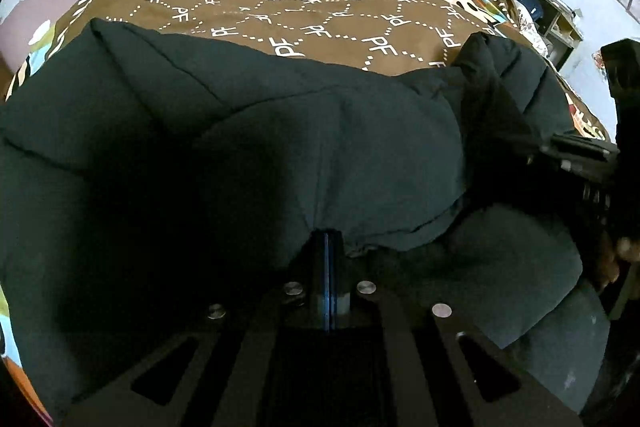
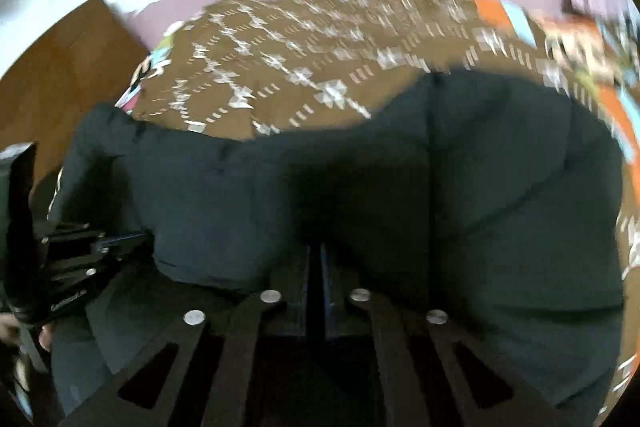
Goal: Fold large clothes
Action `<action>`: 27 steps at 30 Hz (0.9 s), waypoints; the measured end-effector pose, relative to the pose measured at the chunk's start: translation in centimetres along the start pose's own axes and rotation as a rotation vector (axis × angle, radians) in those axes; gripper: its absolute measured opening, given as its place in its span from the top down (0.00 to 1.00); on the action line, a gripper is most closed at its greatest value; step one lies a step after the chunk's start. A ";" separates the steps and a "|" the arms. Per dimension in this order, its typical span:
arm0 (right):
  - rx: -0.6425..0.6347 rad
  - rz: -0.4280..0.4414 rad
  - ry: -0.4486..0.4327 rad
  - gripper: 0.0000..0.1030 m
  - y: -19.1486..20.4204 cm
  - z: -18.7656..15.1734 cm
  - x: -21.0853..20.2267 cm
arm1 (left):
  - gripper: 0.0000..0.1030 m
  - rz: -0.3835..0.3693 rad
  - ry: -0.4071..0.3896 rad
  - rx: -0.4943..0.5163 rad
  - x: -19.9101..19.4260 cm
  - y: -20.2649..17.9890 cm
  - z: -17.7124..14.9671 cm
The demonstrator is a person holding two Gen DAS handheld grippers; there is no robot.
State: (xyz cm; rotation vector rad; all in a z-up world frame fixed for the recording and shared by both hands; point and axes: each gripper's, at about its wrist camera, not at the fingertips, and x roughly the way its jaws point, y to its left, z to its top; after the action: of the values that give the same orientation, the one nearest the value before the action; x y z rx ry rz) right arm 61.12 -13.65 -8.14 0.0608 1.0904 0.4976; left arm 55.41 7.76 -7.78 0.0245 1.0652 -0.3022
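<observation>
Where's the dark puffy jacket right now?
The dark puffy jacket fills the lower half of both wrist views, lying on the brown patterned bedspread, its near edge at the left gripper and right gripper.

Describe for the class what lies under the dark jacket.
The jacket lies on a brown patterned bedspread, which shows beyond it. What is directly beneath stays covered.

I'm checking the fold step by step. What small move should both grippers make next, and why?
Probably lift both together and carry the near edge toward the far side. The left gripper and right gripper both look shut on the near edge of the dark jacket, which lies bunched on the brown bedspread with bare bedspread beyond it. The right view is blurred, so its grip is less certain.
</observation>
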 end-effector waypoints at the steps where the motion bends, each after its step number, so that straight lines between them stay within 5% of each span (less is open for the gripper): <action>1: 0.010 0.007 0.004 1.00 -0.2 -0.1 0.5 | 0.99 0.006 0.002 0.004 0.2 -0.1 0.0; 12: -0.008 0.000 -0.096 0.97 0.8 -1.2 -2.8 | 0.99 0.092 -0.079 0.028 -1.4 -1.5 -1.4; 20: -0.061 -0.038 -0.207 0.56 3.1 -1.4 -11.2 | 0.97 0.112 -0.182 -0.124 -9.1 -1.6 -1.2; 23: -0.083 -0.049 -0.250 0.38 4.4 -2.1 -14.9 | 0.75 0.099 -0.239 -0.146 -13.2 -2.4 -1.5; 25: -0.099 -0.037 -0.291 0.30 5.7 -2.8 -17.7 | 0.45 0.095 -0.288 -0.158 -16.1 -3.0 -2.3; 27: -0.101 -0.020 -0.321 0.23 6.8 -3.5 -20.0 | 0.41 0.089 -0.324 -0.163 -18.6 -3.7 -3.1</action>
State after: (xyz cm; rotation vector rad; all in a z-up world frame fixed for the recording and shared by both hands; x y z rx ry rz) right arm 48.39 -16.62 8.85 0.0394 0.7508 0.5051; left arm 43.49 9.05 7.29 -0.1191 0.7616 -0.1317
